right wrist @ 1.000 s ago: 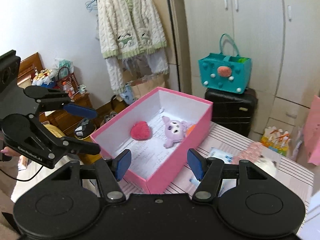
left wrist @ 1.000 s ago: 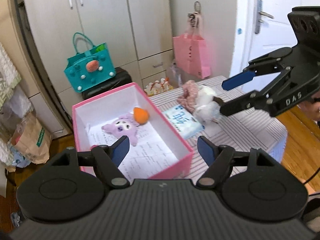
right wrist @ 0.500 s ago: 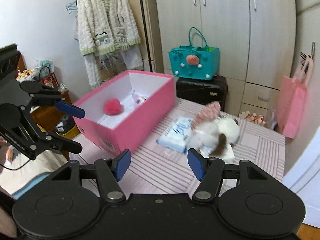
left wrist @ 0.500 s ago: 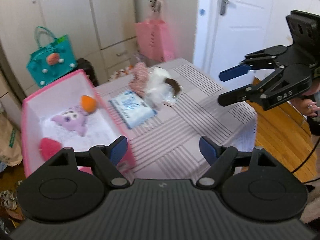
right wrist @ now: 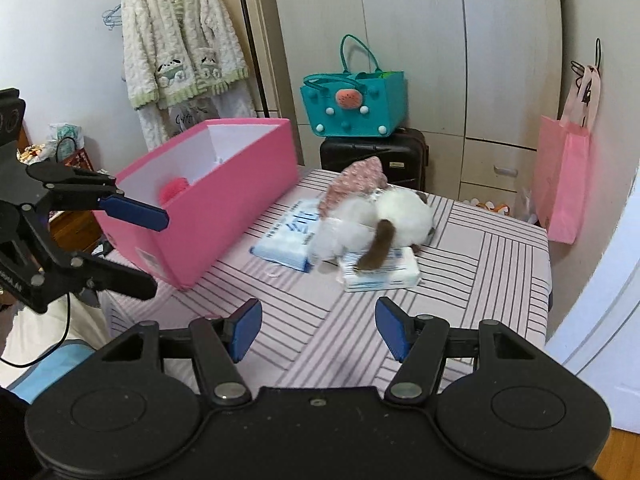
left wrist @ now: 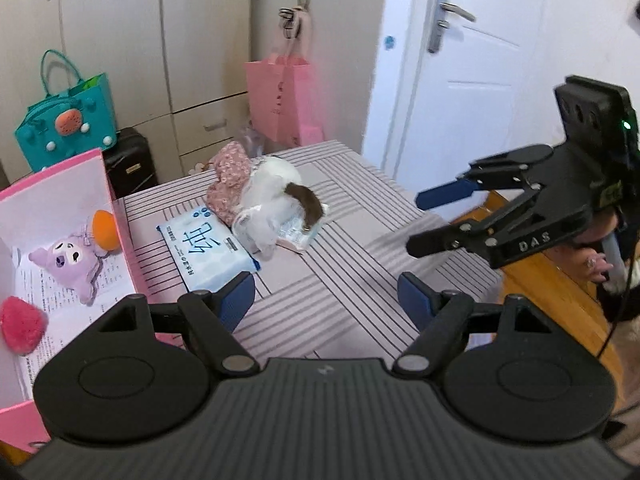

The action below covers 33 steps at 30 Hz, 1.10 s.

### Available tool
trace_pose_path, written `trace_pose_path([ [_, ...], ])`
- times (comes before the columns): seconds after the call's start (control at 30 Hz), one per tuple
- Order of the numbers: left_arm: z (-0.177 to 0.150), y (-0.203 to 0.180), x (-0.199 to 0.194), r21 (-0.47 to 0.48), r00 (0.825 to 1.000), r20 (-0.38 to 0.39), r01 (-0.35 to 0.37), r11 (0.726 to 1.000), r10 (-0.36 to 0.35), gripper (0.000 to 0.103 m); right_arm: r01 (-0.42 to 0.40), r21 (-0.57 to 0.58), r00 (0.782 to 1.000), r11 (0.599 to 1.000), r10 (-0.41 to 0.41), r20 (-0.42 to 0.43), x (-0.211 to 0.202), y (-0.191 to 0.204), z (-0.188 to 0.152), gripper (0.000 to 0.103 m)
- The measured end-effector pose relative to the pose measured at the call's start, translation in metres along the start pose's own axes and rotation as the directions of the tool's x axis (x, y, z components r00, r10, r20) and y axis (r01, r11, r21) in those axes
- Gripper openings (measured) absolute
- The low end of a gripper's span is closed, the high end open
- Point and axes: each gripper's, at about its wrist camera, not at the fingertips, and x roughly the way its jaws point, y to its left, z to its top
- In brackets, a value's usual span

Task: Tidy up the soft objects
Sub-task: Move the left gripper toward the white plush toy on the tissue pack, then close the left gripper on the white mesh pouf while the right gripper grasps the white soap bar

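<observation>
We hold both tongs wide, nothing in them: left tongs (left wrist: pixel 326 294), right tongs (right wrist: pixel 318 326). White plush cat (right wrist: pixel 384 216) lies on tissue packs (right wrist: pixel 378 272) on striped surface (right wrist: pixel 480 280), beside pink box (right wrist: pixel 224 216). Purple plush (left wrist: pixel 76 260) already in box. We think cat goes next.

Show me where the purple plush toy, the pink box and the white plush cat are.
purple plush toy (left wrist: pixel 70 258): left wrist view, on its face.
pink box (right wrist: pixel 236 196): right wrist view, on its outer side wall.
white plush cat (right wrist: pixel 404 210): right wrist view, on its white body.
</observation>
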Motion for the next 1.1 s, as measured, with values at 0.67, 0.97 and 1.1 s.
trace_pose_path([
  [0.67,-0.005,0.016,0.089,-0.127,0.98,0.061,-0.183,0.975,0.192,0.073,0.089,-0.166,0.996,0.982,-0.092,-0.012,0.106,-0.029,-0.01,0.082],
  [0.97,0.015,0.028,0.131,-0.135,0.972,0.091,-0.202,0.97,0.215,0.046,0.081,-0.163,0.996,0.983,-0.084,-0.013,0.138,-0.05,0.002,0.092],
  [1.1,0.015,0.033,0.141,-0.118,0.977,0.084,-0.186,0.976,0.196,0.044,0.067,-0.198,0.997,0.978,-0.072,-0.02,0.143,-0.05,0.003,0.093],
])
